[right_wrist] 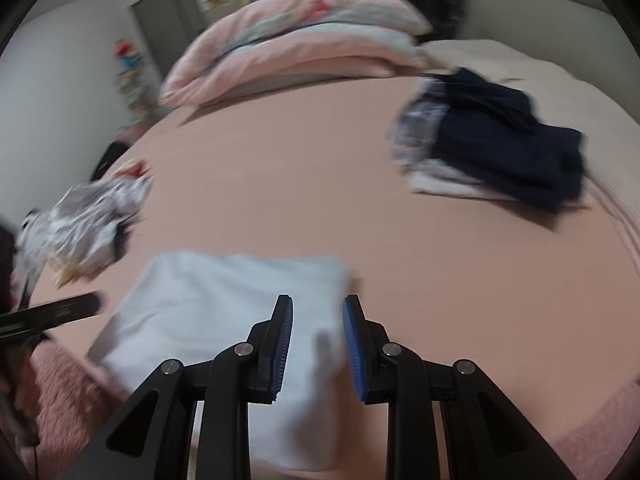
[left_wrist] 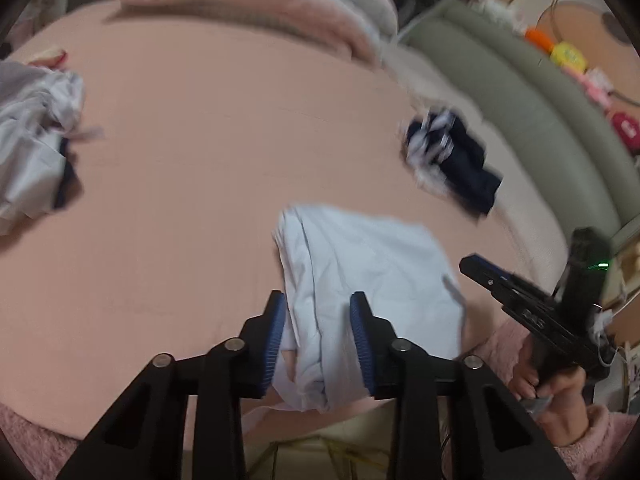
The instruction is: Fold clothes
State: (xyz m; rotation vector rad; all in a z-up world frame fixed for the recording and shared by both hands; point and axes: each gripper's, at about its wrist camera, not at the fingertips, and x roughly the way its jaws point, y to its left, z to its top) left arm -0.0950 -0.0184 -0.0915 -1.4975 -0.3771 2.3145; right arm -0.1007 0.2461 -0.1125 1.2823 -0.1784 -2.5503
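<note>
Both grippers, left gripper (left_wrist: 318, 334) and right gripper (right_wrist: 317, 344), are hovering with jaws apart over the folded pale blue garment (right_wrist: 224, 320) that's lying on the bed (right_wrist: 280, 184), dead ahead at 12 o'clock, left one nearer.

Folded garment (right_wrist: 224, 320) lies on bed (right_wrist: 280, 184) beneath both tongs; dark pile (right_wrist: 500, 140) beyond, right; crumpled pile (right_wrist: 84, 224) left; pillows (right_wrist: 296, 40) farthest.

No legible text in either view. The right gripper (left_wrist: 476, 266), seen from the left wrist, carries pale lettering on its black body beside the hand (left_wrist: 560, 396), too blurred and skewed to read. The left gripper (right_wrist: 90, 304), seen from the right wrist, bears a similar unreadable mark.
</note>
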